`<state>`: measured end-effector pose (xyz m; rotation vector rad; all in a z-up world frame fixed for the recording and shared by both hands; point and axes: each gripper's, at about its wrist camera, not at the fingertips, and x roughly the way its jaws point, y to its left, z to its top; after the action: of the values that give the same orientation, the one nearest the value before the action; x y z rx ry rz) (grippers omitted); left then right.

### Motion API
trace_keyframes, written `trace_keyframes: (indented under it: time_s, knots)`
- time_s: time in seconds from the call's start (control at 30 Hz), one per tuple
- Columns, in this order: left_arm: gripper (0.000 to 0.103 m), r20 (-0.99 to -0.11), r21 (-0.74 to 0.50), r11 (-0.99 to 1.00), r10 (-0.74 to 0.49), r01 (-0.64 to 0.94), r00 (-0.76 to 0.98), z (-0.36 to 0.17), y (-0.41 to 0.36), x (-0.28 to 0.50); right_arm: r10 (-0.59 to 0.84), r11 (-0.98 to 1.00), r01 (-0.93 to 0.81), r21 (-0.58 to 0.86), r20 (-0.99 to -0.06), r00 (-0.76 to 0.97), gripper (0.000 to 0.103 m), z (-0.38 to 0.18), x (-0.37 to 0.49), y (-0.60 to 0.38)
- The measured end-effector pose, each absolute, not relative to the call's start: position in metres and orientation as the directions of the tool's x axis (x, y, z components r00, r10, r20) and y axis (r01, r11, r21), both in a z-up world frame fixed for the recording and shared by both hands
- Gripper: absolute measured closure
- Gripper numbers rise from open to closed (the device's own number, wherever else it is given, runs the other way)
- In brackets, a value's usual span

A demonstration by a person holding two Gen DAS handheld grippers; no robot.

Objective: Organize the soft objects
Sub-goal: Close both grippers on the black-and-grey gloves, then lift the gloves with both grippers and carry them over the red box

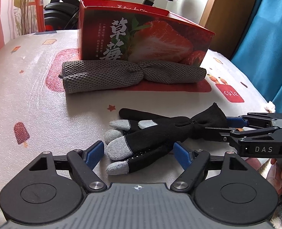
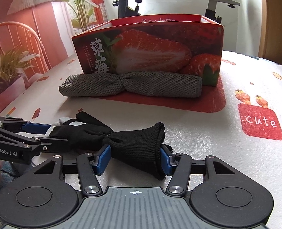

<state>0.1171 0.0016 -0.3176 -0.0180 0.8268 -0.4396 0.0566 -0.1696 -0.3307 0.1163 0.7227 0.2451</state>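
lying crosswise, black gloves point cuff toward right gripper.

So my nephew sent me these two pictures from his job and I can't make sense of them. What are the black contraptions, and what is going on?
No robot here: a person holds a two-fingered tool in each hand, and each tool has a camera looking out along its fingers. One picture is from the left tool, the other from the right tool. On the patterned cover lie a tied pair of black gloves, a rolled grey cloth and, behind it, an open strawberry box. The left tool sits open around the glove fingers; the right tool's blue pads are against the cuff, though how firmly is hard to tell.
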Motion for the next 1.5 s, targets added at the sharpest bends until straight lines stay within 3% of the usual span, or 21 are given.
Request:
trace_keyframes:
  time_s: [0.2, 0.3, 0.47, 0.5, 0.7, 0.97, 1.3, 1.5]
  knots:
    - [0.023, -0.707, -0.187, 0.911, -0.384, 0.367, 0.594, -0.319, 0.003, 0.118, 0.280, 0.960, -0.200, 0.196, -0.637, 0.718, 0.056, -0.331, 0.056, -0.168]
    - [0.040, -0.712, -0.150, 0.920, -0.354, 0.361, 0.607, -0.319, 0.001, 0.117, 0.286, 0.958, -0.205, 0.199, -0.634, 0.719, 0.058, -0.331, 0.056, -0.168]
    - [0.088, -0.710, -0.145, 0.911, -0.367, 0.385, 0.601, -0.317, -0.001, 0.116, 0.295, 0.955, -0.218, 0.199, -0.625, 0.722, 0.064, -0.330, 0.054, -0.166]
    - [0.091, -0.705, -0.157, 0.906, -0.381, 0.392, 0.598, -0.317, 0.001, 0.116, 0.300, 0.954, -0.222, 0.202, -0.622, 0.723, 0.066, -0.329, 0.054, -0.166]
    - [0.093, -0.664, -0.205, 0.908, -0.403, 0.365, 0.630, -0.309, 0.012, 0.115, 0.315, 0.949, -0.231, 0.217, -0.585, 0.748, 0.076, -0.320, 0.051, -0.171]
    - [0.093, -0.587, -0.227, 0.912, -0.408, 0.341, 0.700, -0.279, 0.023, 0.112, 0.343, 0.939, -0.287, 0.186, -0.524, 0.780, 0.080, -0.296, 0.053, -0.170]
    - [0.093, -0.443, -0.133, 0.921, -0.387, 0.367, 0.809, -0.202, 0.018, 0.138, 0.366, 0.927, -0.366, 0.079, -0.396, 0.842, 0.080, -0.220, 0.087, -0.168]
    - [0.093, -0.447, -0.128, 0.916, -0.395, 0.379, 0.803, -0.168, -0.003, 0.203, 0.352, 0.931, -0.364, 0.035, -0.360, 0.864, 0.080, -0.174, 0.140, -0.176]
